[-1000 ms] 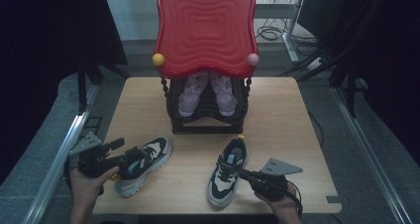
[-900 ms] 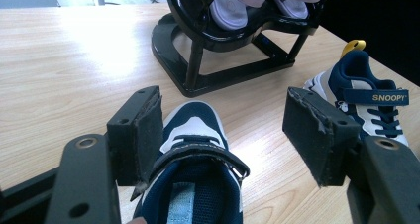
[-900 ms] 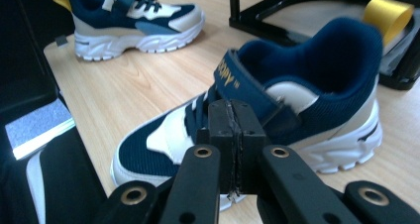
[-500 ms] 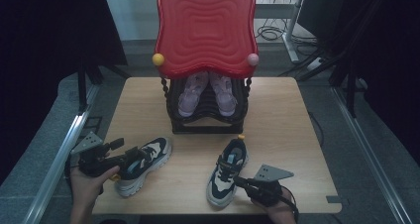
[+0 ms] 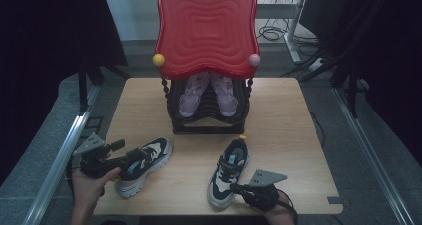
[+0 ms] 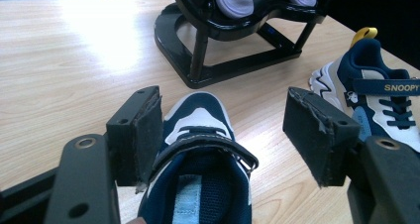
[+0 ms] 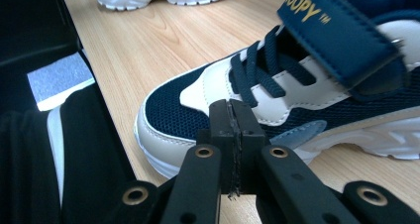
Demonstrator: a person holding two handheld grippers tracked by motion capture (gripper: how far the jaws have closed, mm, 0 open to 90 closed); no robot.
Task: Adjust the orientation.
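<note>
1. Left gripper (image 5: pixel 130 158): jaws wide apart, straddling the heel opening of the left sneaker (image 5: pixel 144 166). In the left gripper view, one pad (image 6: pixel 147 135) sits right against the shoe's collar; the other pad is well clear of it. Nothing clamped.
2. Left sneaker: navy/white, lying near the front-left corner of the table (image 5: pixel 283 130), toe pointing toward the rack (image 5: pixel 206 116).
3. Right gripper (image 5: pixel 238 189): jaws pressed fully together, pads touching, nothing between them. Tips sit just beside the toe side of the right sneaker (image 5: pixel 229 171); can't tell if they touch it.
4. Right sneaker: same colours, "SNOOPY" strap visible in the right gripper view (image 7: pixel 337 33), yellow heel loop. Sits upright near the table's front edge, right of centre, toe toward the front edge, heel toward the rack. Well apart from the left sneaker.
5. Rack: black, at the back-centre of the table, holding a pair of lilac shoes (image 5: pixel 208 91) under a red wavy panel (image 5: pixel 205 28).
</note>
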